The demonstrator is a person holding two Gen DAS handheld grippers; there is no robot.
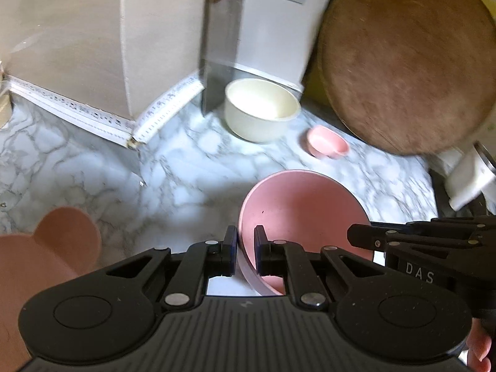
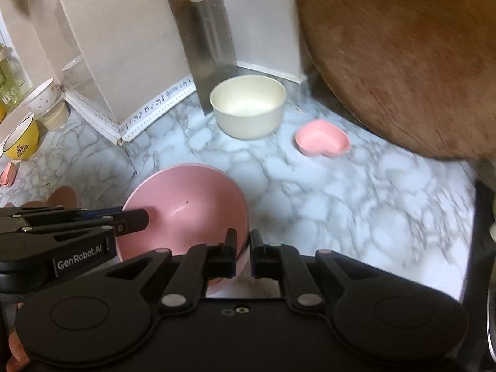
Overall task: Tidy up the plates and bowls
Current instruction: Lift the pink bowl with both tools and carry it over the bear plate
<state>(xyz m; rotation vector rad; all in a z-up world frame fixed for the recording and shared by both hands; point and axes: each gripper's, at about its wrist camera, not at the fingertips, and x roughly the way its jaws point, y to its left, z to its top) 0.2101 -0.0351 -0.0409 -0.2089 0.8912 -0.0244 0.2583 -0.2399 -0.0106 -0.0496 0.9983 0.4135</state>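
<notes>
pink and matte, the large bowl (image 1: 297,223) hangs tilted above the marble counter (image 1: 173,179), pinched on opposite sides of its rim by both my tools. my left gripper (image 1: 245,248) is nearly closed on the near left edge of the rim, one finger outside the wall and one inside; my right gripper (image 2: 243,248) clamps the rim the same way on its side, and each tool's view catches the other reaching in across the bowl. i judge the bowl light and stiff, something like bamboo fibre or plastic, with a dull skin that should not slip much, though a thin rim held on two narrow pads can pivot if one hand lags. the rim is the only sensible hold; the round wall offers nothing. behind it on the counter stand a cream bowl (image 1: 260,111) at the foot of a cleaver blade (image 1: 221,52) and a small pink heart-shaped dish (image 1: 328,141), well apart from each other. a round wooden board (image 1: 406,62) leans at the right, and a bear-shaped plate (image 1: 46,248) sits at my left
</notes>
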